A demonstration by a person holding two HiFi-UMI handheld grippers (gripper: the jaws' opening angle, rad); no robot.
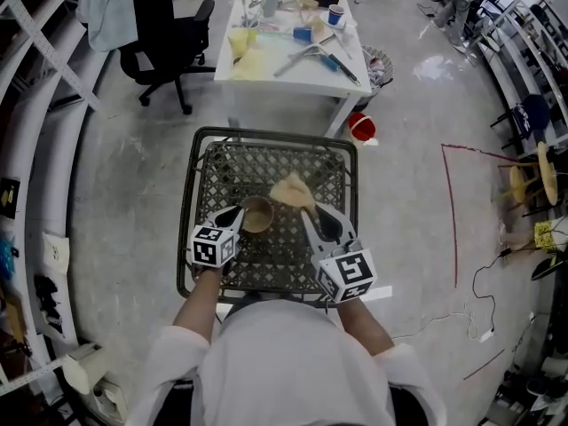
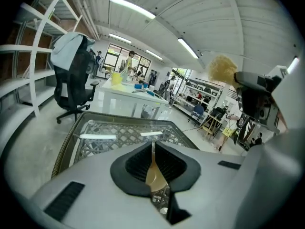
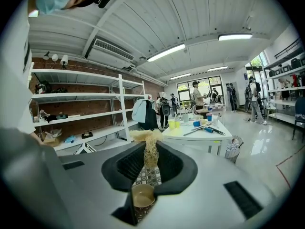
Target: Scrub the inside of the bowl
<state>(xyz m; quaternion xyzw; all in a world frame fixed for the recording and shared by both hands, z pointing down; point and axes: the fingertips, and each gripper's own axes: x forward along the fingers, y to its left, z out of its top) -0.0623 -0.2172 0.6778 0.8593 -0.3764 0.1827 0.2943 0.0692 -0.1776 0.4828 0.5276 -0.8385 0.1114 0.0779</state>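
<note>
Two tools in play, one per hand. Left tool (image 2: 153,157) was pinched nearly closed on the thin rim of the 1 bowl (image 1: 257,214), a brown one, w/ the rim seen edge-on btwn the ribbed pads. Right tool (image 3: 151,152) was clamped narrow on 1 scrubber (image 1: 293,191), a pale straw-coloured fibre wad whose tuft stuck out past the tips.

Bowl was over the middle of the lattice desk (image 1: 266,134), mouth up; couldn't tell if it rested there or was lifted. Scrubber was just beside the bowl's far right rim, outside the bowl.

Two marker cubes: 1 on the left tool (image 1: 214,245), 1 on the right (image 1: 347,274), each face a black-and-white square pattern.

Two desks total: the dark lattice one in front, plus 1 white desk (image 1: 306,74) farther off w/ clutter incl. 2 blue cups (image 1: 335,14); any print there was too small to read. 1 black office chair (image 1: 164,34) stood left of the white desk, w/ 1 pale cloth (image 1: 106,7) over its back. 1 red item (image 1: 361,129) lay on the floor by that desk's near leg.
</note>
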